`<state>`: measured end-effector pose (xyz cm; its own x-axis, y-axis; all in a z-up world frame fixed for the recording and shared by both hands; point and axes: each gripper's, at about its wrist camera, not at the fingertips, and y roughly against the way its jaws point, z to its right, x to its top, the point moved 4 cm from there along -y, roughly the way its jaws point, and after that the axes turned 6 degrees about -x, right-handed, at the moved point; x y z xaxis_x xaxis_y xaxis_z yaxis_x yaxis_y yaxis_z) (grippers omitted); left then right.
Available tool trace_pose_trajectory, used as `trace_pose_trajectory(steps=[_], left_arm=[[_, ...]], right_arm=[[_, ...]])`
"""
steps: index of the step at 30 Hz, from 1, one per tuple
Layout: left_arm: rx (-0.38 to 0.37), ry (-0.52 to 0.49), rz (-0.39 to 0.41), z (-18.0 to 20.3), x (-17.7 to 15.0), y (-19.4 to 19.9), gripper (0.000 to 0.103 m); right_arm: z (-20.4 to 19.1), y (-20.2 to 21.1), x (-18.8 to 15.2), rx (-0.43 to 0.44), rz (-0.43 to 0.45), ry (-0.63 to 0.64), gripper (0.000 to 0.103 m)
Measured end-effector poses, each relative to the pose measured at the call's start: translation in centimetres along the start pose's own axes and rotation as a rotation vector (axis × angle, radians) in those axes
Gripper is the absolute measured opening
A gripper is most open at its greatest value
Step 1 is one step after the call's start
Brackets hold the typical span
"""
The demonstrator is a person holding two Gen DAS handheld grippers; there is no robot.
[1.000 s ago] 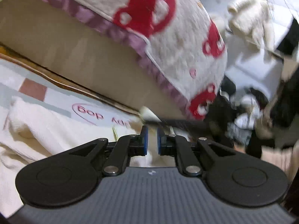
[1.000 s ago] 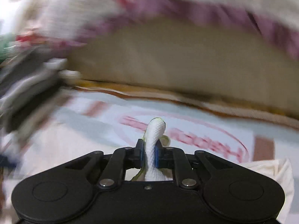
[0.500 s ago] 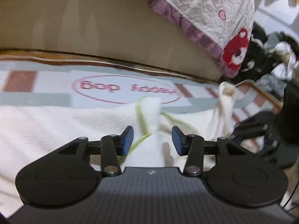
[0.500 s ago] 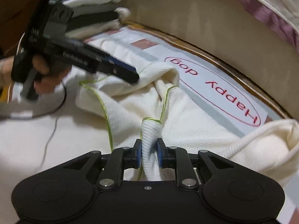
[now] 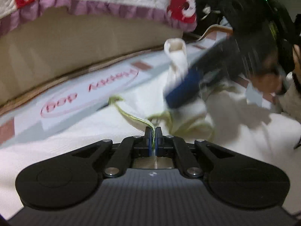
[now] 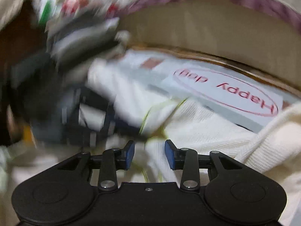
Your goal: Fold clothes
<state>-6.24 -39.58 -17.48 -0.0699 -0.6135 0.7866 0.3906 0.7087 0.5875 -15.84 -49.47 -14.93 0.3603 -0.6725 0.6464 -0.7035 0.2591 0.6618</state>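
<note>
A cream knit garment (image 5: 79, 131) with green-yellow trim lies bunched on a mat; it also shows in the right wrist view (image 6: 203, 124). My left gripper (image 5: 153, 136) is shut on the garment's green-trimmed edge. My right gripper (image 6: 149, 153) is open, its jaws either side of a fold of the garment. The right gripper shows blurred in the left wrist view (image 5: 190, 86), beside a raised cuff (image 5: 175, 52). The left gripper shows as a dark blur in the right wrist view (image 6: 71, 116).
The mat (image 5: 56, 101) bears a red "Happy dog" oval (image 6: 227, 92). Behind it is a beige mattress side (image 5: 75, 43) under a quilt with red prints and a purple frill (image 5: 116, 9). Dark clutter (image 5: 225, 3) lies at the far right.
My left gripper went from open to shut on the trimmed edge. My right gripper let go of the fold it held and opened. Both views are blurred by motion.
</note>
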Motion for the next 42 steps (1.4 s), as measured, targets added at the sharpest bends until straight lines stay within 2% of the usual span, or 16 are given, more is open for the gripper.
trace_pose_trajectory(steps=[2, 5, 8, 10, 13, 16, 18, 22, 25, 27, 29, 31, 34, 36, 40, 42], left_arm=[[0.010, 0.028, -0.011, 0.0, -0.8, 0.2, 0.002], [0.032, 0.067, 0.046, 0.5, -1.0, 0.7, 0.002], [0.067, 0.068, 0.057, 1.4, -0.9, 0.5, 0.002], [0.109, 0.017, 0.040, 2.4, -1.0, 0.0, 0.002], [0.159, -0.026, 0.014, 3.3, -1.3, -0.1, 0.002], [0.185, -0.050, 0.002, 3.6, -1.4, 0.5, 0.002], [0.202, -0.062, 0.000, 3.5, -1.4, 1.0, 0.003], [0.229, -0.039, 0.034, 2.8, -1.3, 2.4, 0.006], [0.197, 0.051, 0.073, 1.7, -1.2, 3.1, 0.008], [0.147, 0.122, 0.084, 1.1, -1.3, 3.0, 0.019], [0.142, 0.146, 0.074, 1.2, -1.7, 3.4, 0.019], [0.140, 0.169, 0.063, 1.4, -2.1, 3.7, 0.018], [0.136, 0.202, 0.046, 1.6, -2.6, 4.2, 0.020], [0.133, 0.224, 0.035, 1.8, -3.0, 4.6, 0.021], [0.127, 0.269, 0.013, 2.1, -3.8, 5.3, 0.026], [0.145, 0.321, 0.022, 1.6, -4.2, 5.8, 0.038]], right_arm=[[0.9, 0.4, 0.7, 0.031, 0.013, -0.082, 0.042], [0.6, -0.2, 2.4, -0.037, 0.010, -0.110, 0.040], [-1.8, -3.1, 3.3, -0.110, -0.063, -0.006, 0.038], [-3.1, -5.4, 3.2, -0.159, -0.096, 0.021, 0.040], [-3.6, -7.1, 2.8, -0.306, -0.109, 0.082, 0.039], [-3.7, -6.5, 2.5, -0.429, -0.061, 0.114, 0.003], [-2.2, -5.6, 2.1, -0.520, -0.060, 0.076, 0.000], [0.3, -4.0, 0.9, -0.481, -0.095, -0.001, 0.000], [0.1, -1.6, 0.6, -0.403, -0.049, 0.002, 0.010], [-0.5, -0.1, 0.4, -0.350, -0.008, 0.021, 0.018], [-1.0, 0.5, 0.0, -0.299, -0.008, 0.032, 0.035], [-1.8, 0.6, -1.0, -0.277, -0.036, 0.070, 0.036], [-2.4, 0.3, -3.0, -0.312, -0.102, 0.130, 0.038], [-2.2, 0.2, -3.9, -0.318, -0.123, 0.106, 0.044], [-0.6, 0.9, -5.4, -0.352, -0.114, -0.029, 0.055], [0.5, 1.2, -5.9, -0.365, -0.102, -0.122, 0.059]])
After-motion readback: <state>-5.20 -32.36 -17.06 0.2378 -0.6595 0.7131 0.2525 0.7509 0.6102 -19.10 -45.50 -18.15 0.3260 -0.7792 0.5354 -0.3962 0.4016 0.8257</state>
